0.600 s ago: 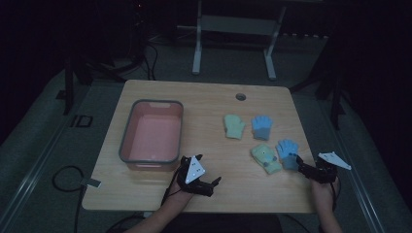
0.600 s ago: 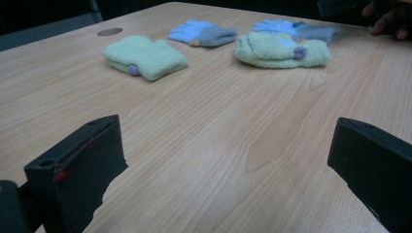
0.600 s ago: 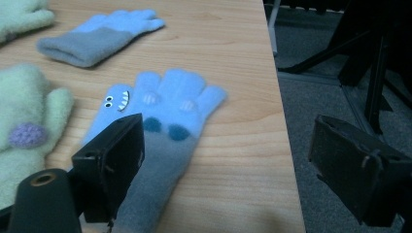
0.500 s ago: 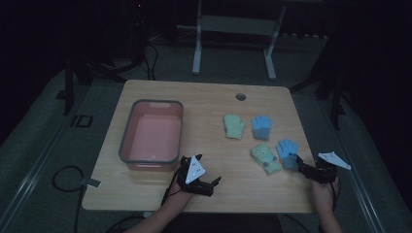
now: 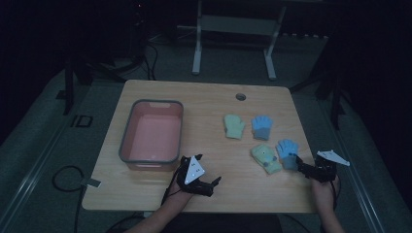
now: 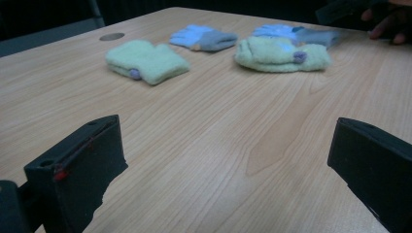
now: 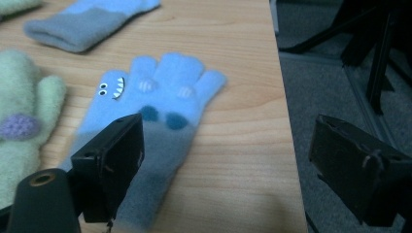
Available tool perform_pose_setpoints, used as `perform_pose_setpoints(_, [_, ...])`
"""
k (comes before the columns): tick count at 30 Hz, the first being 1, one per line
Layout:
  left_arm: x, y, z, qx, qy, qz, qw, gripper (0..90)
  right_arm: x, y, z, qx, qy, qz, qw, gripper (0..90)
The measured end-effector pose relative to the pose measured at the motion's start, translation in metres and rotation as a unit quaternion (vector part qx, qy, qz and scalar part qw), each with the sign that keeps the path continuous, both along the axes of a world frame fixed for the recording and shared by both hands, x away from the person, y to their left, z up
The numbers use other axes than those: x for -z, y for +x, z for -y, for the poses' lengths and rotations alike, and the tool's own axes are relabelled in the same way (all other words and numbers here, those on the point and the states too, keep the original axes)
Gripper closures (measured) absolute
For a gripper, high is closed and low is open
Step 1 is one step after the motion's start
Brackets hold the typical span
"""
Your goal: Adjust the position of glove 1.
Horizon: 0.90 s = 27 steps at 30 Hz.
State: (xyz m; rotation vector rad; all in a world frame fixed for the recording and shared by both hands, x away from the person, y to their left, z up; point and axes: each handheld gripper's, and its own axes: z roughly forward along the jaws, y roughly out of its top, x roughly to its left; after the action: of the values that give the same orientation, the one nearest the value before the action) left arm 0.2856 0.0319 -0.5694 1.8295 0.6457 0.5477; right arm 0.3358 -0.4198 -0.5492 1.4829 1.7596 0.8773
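The right gripper [image 5: 302, 168] sits with its jaws spread at the grey cuff of the near blue glove [image 7: 155, 111], which lies flat at the desk's [image 5: 204, 102] right edge, just beside a green mitten [image 5: 266, 158]. A good pick probably means straddling the cuff squarely and pinching low, without dragging the mitten. The left gripper [image 5: 214, 183] rests with its jaws spread over bare desk near the pink tub [image 5: 127, 141]. No brand or writing is readable; the glove shows a small toothy face.

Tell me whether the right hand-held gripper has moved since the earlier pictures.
No. The right hand-held gripper sits at the same spot beside the nearest blue knitted glove, near the wooden table's right edge.
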Motion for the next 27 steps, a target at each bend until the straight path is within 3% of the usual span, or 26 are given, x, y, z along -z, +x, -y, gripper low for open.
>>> perform_pose_setpoints(6, [0.000,-0.001,0.001,0.003,0.004,0.004,1.0000,0.2,-0.011,0.003,0.001,0.003,0.007,-0.012,0.9999,12.8])
perform_pose_setpoints(10, [0.000,0.000,0.000,0.001,-0.001,-0.002,1.0000,0.1,-0.019,0.002,-0.002,0.001,0.005,-0.009,1.0000,12.6])
perform_pose_setpoints(18, [0.000,0.000,0.001,0.000,0.005,-0.001,1.0000,0.1,-0.050,0.008,-0.009,-0.008,-0.004,0.023,0.9997,13.4])
perform_pose_setpoints(23, [0.000,0.001,0.001,0.000,0.004,-0.002,1.0000,0.2,-0.063,0.019,-0.012,-0.035,0.022,-0.021,0.9989,14.4])
perform_pose_setpoints(25, [0.000,0.001,0.001,0.000,0.004,-0.002,1.0000,0.2,-0.065,0.022,-0.015,-0.045,0.029,-0.025,0.9983,13.2])
perform_pose_setpoints(27, [0.000,0.001,0.001,0.001,0.005,-0.002,1.0000,0.1,-0.067,0.024,-0.022,-0.036,0.014,-0.018,0.9991,13.2])
